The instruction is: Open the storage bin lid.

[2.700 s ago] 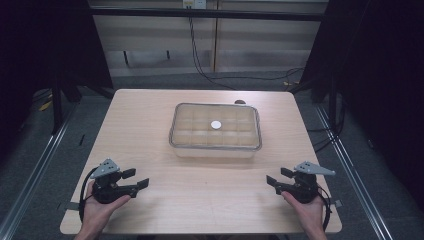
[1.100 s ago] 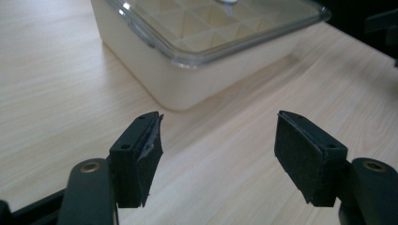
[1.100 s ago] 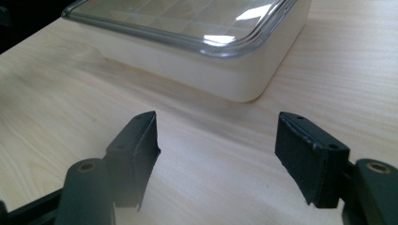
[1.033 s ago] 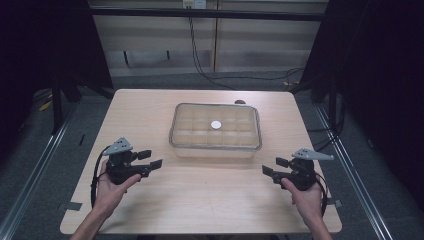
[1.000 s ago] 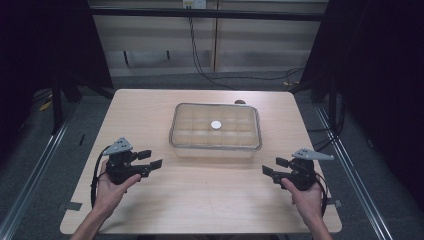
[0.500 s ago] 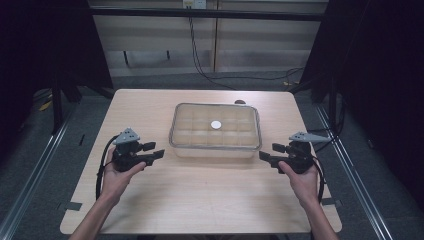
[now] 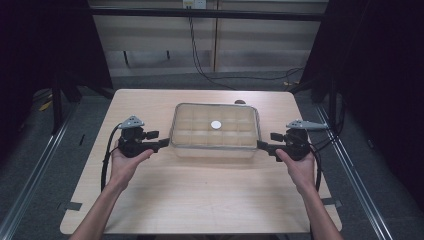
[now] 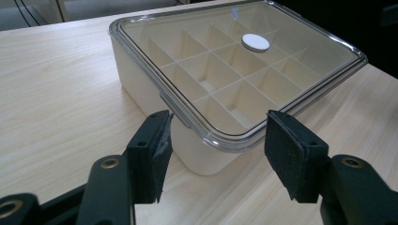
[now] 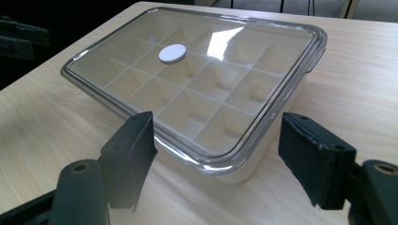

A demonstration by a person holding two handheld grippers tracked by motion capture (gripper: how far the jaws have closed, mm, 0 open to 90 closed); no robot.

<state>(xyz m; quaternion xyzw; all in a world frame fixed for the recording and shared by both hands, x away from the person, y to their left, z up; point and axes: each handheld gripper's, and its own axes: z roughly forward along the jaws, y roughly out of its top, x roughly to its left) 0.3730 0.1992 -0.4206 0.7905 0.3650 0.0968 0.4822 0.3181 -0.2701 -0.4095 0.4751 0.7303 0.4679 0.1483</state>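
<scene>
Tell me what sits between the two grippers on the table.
The lidded compartment box lies between the left gripper and the right gripper, as the high view shows. Each stands open at one end of it.

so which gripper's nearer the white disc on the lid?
Left, narrowly. The white disc sits left of the lid's centre. The left gripper is at the box's near-left corner, the right gripper at its near-right corner, both open around the corners.
</scene>
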